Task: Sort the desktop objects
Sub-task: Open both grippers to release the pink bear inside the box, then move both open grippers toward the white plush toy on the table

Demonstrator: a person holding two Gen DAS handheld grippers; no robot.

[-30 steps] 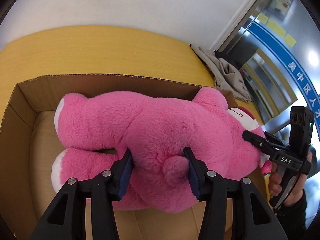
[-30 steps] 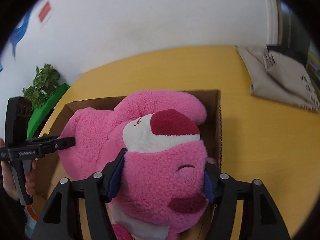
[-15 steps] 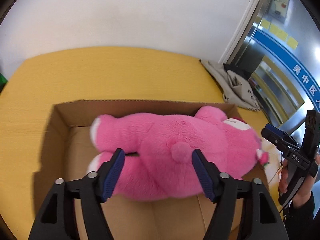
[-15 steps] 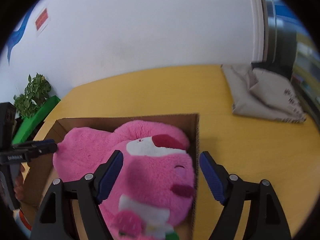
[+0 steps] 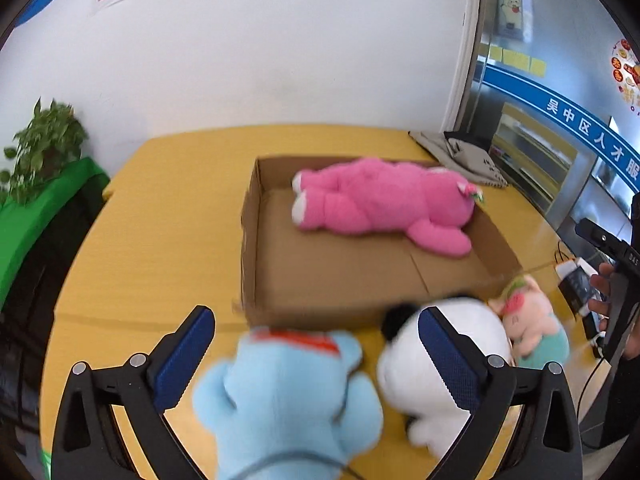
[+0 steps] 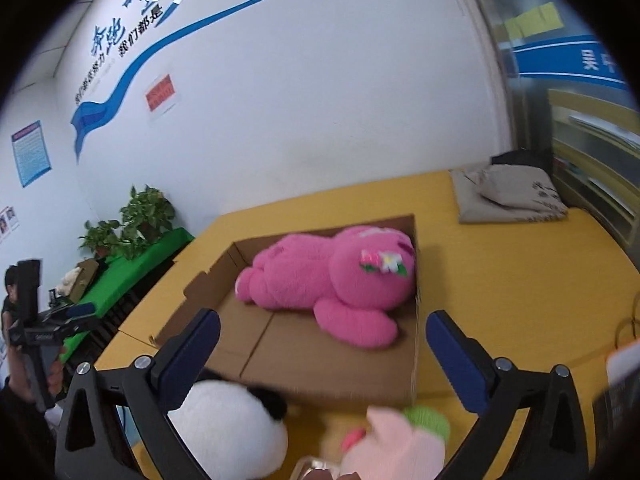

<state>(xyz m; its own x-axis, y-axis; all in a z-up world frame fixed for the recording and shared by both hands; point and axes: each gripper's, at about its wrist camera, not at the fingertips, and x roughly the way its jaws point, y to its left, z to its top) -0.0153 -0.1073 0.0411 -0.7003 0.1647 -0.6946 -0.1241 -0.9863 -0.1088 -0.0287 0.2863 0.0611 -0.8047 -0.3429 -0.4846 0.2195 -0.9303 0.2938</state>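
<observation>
A folded grey cloth (image 6: 508, 196) is lying at the yellow counter's (image 6: 500, 280) far corner, while potted plants (image 6: 132, 220) are sitting on a green ledge (image 5: 28, 216).

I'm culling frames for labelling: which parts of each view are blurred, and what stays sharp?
Left wrist view: the blue plush and panda plush nearest the lens are smeared, the cardboard box edge soft; the left gripper fingers stay crisp. Right wrist view: the pink pig plush and pink bear are soft, the right gripper sharp; both views bend strongly at the rim.
</observation>
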